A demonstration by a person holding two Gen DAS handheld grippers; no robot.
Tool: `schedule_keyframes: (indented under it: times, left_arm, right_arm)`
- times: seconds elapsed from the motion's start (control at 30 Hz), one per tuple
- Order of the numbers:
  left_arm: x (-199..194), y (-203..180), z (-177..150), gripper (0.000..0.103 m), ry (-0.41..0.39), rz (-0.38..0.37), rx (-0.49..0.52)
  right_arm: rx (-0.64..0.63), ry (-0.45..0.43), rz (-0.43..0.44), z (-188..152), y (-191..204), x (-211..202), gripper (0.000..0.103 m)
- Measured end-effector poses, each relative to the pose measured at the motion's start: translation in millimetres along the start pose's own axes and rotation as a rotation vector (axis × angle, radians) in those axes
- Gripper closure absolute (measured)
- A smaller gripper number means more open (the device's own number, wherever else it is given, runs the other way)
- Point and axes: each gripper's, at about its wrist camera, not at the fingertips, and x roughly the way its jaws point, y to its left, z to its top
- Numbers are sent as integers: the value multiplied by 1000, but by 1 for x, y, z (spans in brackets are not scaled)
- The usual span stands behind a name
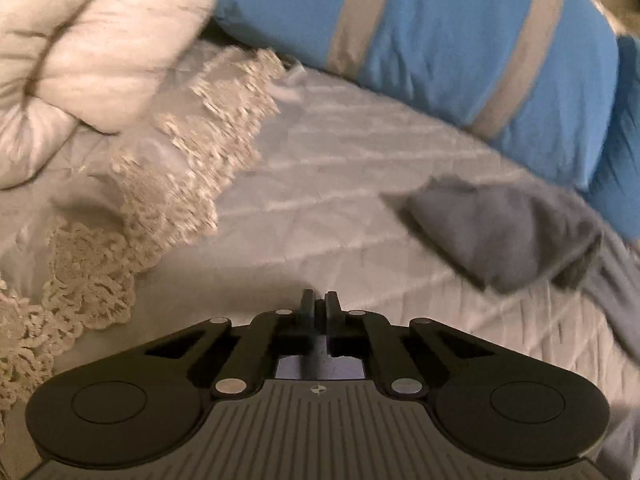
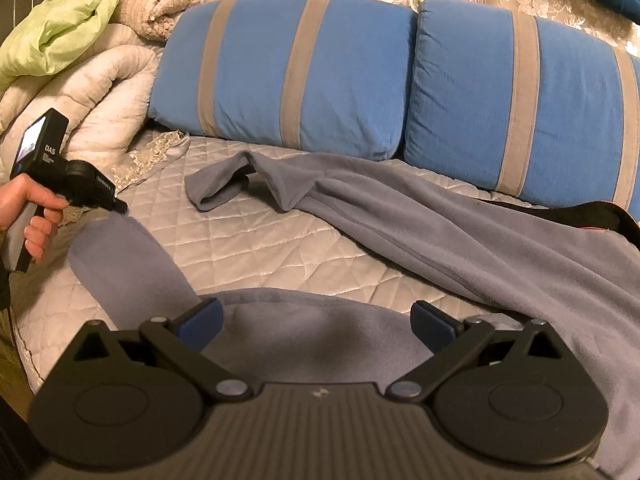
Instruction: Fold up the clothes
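My left gripper [image 1: 320, 300] has its fingers clenched on nothing, over the quilted bed [image 1: 320, 200]; my right gripper [image 2: 316, 316] hangs spread above the grey fleece garment [image 2: 460, 240] sprawled across the bed. I'd pinch the soft, limp sleeve cuff [image 2: 212, 196] at its edge and draw it flat before folding.

The left gripper [image 1: 320, 300] is pointing downward, its jaws pressed together with nothing between them. At the far left of the right wrist view, a hand [image 2: 28, 216] is clutching its handle. The right gripper [image 2: 316, 320] is tilting downward, jaws standing wide apart.
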Motion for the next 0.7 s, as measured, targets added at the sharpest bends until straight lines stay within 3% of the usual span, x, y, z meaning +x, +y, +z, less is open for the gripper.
schedule_keyframes:
  times: [0.1, 0.37, 0.57, 0.7]
  left_arm:
    - [-6, 4, 5, 99, -70, 62, -13]
    - [-8, 14, 12, 99, -160, 136, -62]
    - [-8, 9, 12, 99, -180, 199, -16]
    - [-6, 7, 11, 97, -144, 209, 9]
  right_arm:
    - [-4, -2, 2, 0, 0, 0, 0]
    - [-4, 0, -1, 0, -3, 1, 0]
    - [-10, -1, -4, -1, -1, 0, 0]
    - [-30, 16, 20, -3, 2, 2, 0]
